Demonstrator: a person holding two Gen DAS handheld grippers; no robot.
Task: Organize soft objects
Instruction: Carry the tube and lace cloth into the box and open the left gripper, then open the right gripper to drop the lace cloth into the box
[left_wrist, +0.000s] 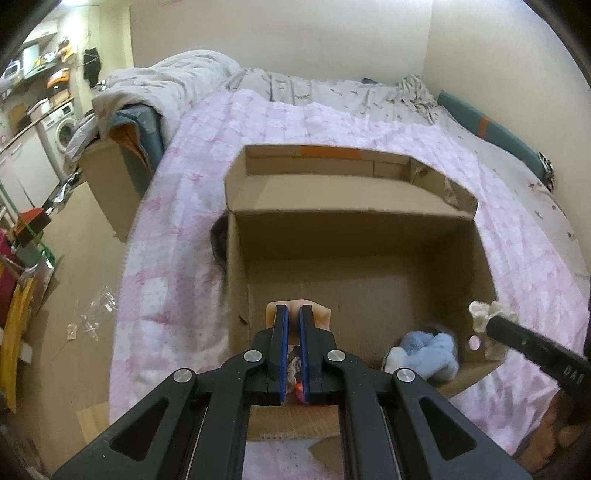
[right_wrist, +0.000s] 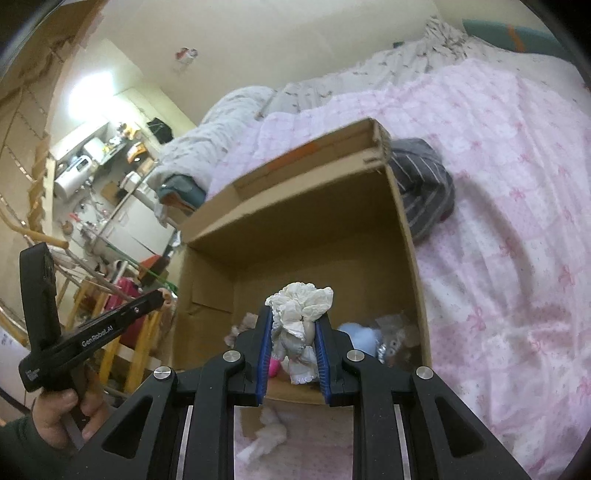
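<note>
1. Two soft toys are in your grip: the right tongs (right_wrist: 294, 334) clamp a white frilly doll (right_wrist: 301, 308) over the cardboard box (left_wrist: 347, 229), and the left tongs (left_wrist: 291, 334), narrowed, pinch a peach-coloured soft piece (left_wrist: 320, 314) above the box floor near its left wall.
2. Already in the box, a blue plush (left_wrist: 430, 349) lies in the near right corner, with a grey furry toy (right_wrist: 395, 341) just beside it.
3. Outside it, a small white fluffy toy (right_wrist: 266, 435) lies on the pink quilt (left_wrist: 177, 206) just beside the near wall, and a grey striped garment (right_wrist: 421, 188) sits against the box's far right corner.
4. Judging from here, you could let the doll go too early: it hangs close to the near wall, so its frills may catch the rim and tip it onto the quilt.
5. Your two tongs work near each other; crowding the same corner could knock one toy loose.
6. Pressing down on the box may tilt it, since the bed (left_wrist: 332, 92) gives underneath.
7. You could overlook the fluffy toy at the near wall, half hidden under your right tongs.
</note>
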